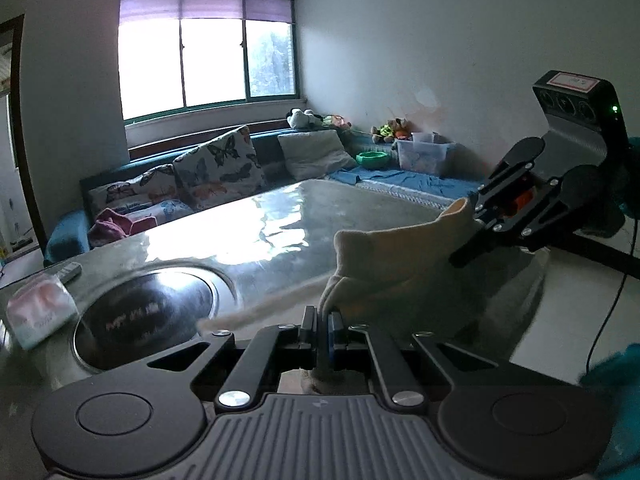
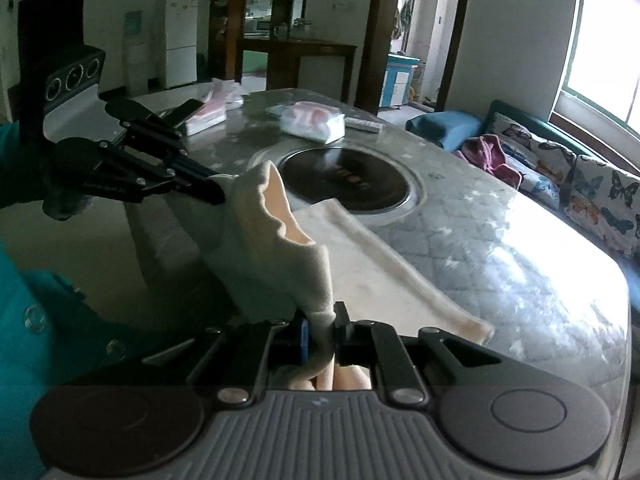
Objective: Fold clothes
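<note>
With both the left tongs (image 1: 323, 326) and right tongs (image 2: 323, 330) pinching the cream garment (image 2: 276, 248), keep its edge taut (no sagging) and lower it squarely onto the table (image 2: 500, 248).

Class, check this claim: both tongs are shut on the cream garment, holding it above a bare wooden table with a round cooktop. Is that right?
One detail is wrong: the table is not bare wood but has a pale quilted, glossy cover, as the right wrist view shows. Both the left tongs and right tongs do grip the cream garment, near the round cooktop.
</note>
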`<state>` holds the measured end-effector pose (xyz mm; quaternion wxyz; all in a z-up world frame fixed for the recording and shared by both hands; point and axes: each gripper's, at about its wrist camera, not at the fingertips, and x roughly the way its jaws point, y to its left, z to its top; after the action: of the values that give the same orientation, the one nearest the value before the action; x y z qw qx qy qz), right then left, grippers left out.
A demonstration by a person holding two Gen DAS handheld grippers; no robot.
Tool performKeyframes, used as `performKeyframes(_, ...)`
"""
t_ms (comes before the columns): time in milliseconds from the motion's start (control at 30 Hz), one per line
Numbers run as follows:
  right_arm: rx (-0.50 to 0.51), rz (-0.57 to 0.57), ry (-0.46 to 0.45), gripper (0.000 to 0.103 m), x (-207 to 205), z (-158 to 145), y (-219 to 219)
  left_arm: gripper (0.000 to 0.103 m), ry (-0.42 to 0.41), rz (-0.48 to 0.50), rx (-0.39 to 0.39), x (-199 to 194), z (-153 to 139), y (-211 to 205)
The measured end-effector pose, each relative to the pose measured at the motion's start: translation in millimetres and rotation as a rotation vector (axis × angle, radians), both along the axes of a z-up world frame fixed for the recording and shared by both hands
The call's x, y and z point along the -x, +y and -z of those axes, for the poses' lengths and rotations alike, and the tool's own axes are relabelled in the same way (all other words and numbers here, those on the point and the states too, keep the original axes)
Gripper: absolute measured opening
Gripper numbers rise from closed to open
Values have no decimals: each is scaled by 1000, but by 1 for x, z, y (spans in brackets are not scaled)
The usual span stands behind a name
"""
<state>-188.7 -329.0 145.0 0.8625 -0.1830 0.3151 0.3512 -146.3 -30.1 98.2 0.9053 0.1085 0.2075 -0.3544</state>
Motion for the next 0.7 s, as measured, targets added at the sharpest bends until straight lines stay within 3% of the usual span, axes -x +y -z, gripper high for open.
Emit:
performKeyframes(267, 29, 49, 36, 10, -86, 10, 1, 5, 26, -20, -41, -81, 17, -28)
performKeyframes(533, 2, 170, 88, 12, -143, 61, 0, 5, 107, -107, -86, -135, 56, -40)
performKeyframes(567, -9, 191, 89, 20, -146, 67, -3, 5, 116, -119, -90, -140, 61, -40)
performKeyframes(700, -60, 331, 76, 30, -156, 81, -16, 5, 142, -159, -88, -148, 71, -39)
